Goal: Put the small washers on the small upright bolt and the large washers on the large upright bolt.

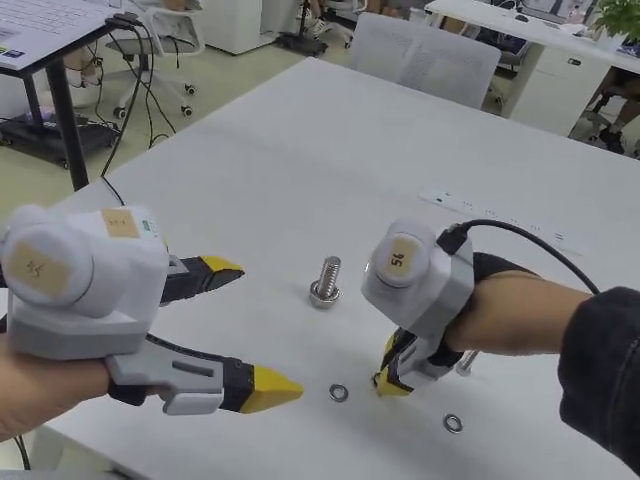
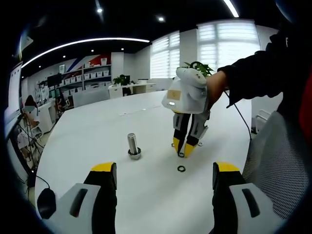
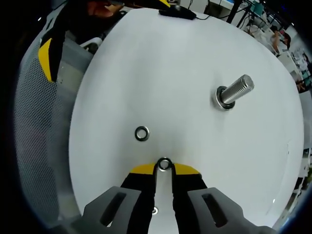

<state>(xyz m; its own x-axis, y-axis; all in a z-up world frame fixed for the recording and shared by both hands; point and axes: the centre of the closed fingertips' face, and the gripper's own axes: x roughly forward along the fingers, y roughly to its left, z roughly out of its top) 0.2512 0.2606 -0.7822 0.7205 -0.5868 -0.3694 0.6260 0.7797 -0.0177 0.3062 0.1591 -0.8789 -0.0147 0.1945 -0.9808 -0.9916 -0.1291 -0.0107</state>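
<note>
1. The right gripper (image 3: 165, 170) is seen clenched on a small washer (image 3: 165, 160), which is pinched edgewise between the yellow tips.
2. In the head view the right gripper is pointed steeply down, with its tips at the table (image 1: 300, 150). Whether the held washer is touching the surface cannot be told.
3. The left gripper (image 2: 165, 170) is held released, its jaws spread wide with nothing between them. In the head view it is seen low at the left, above the table's near edge and well apart from the right gripper.
4. The bolt (image 1: 325, 280) is stood upright on the table, thread up, beyond the two grippers and roughly between them. A ring is seen round its foot in the right gripper view. Whether that is a washer or the bolt's head cannot be told.
5. A loose washer (image 1: 339, 392) is laid flat on the table just beside the right gripper's tips, on the side toward the left gripper.
6. A third washer (image 1: 453, 423) is laid flat near the right hand, on the side away from the left gripper and nearer the person.
7. A black cable (image 1: 520, 235) is seen running from the right gripper across the table.
</note>
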